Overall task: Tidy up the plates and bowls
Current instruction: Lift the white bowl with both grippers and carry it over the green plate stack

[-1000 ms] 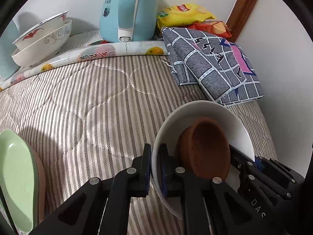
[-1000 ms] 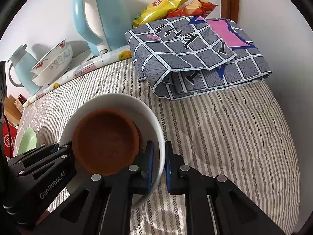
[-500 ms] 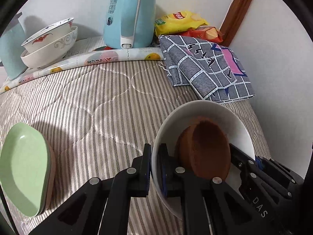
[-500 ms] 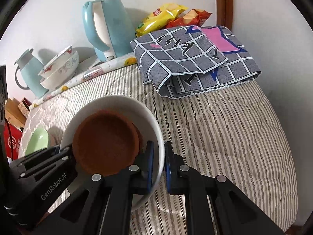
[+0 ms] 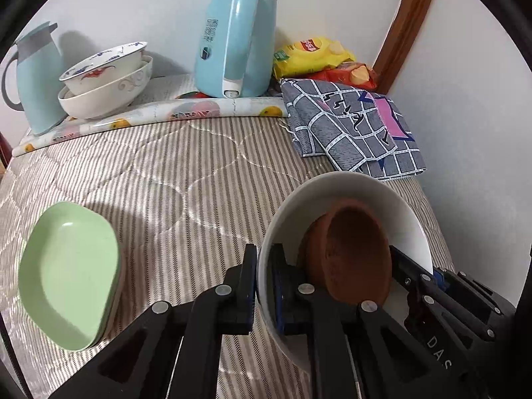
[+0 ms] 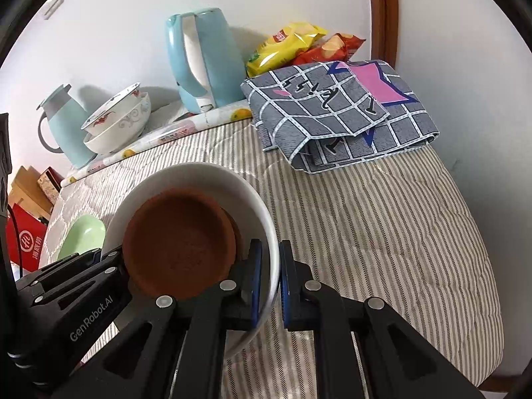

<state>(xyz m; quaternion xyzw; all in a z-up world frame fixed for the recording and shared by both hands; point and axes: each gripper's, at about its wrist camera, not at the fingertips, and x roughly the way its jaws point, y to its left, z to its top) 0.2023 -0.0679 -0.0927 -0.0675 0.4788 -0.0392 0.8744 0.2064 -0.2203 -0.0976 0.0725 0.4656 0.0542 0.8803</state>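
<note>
Both grippers clamp the same white bowl (image 5: pixel 345 199), one on each side of its rim. The left gripper (image 5: pixel 264 286) has its jaws closed on the bowl's left wall, one finger outside and one inside. The right gripper (image 6: pixel 267 279) grips the opposite wall the same way, rim pinched between its blue pads.

Inside the white bowl sits a smaller brown bowl (image 6: pixel 179 242), nested and leaning toward the near side; in the left wrist view it appears tilted up on edge against the inner wall. Neither gripper's pads touch the brown bowl directly as far as can be seen.

The white bowl is held above the striped quilt (image 5: pixel 186 179), apart from it, casting a shadow below.

To the left on the quilt lies a green plate (image 5: pixel 68 276) stacked on another plate of similar shape; well apart from the held bowl.

At the far edge, on a fruit-patterned mat (image 5: pixel 186 113): two patterned bowls (image 5: pixel 106 83) stacked one in the other, between a pale blue jug (image 5: pixel 36 76) and a light blue kettle (image 5: pixel 236 40). A grey checked cloth (image 6: pixel 339 113) lies folded at the far right, snack bags (image 6: pixel 299 46) behind it.
</note>
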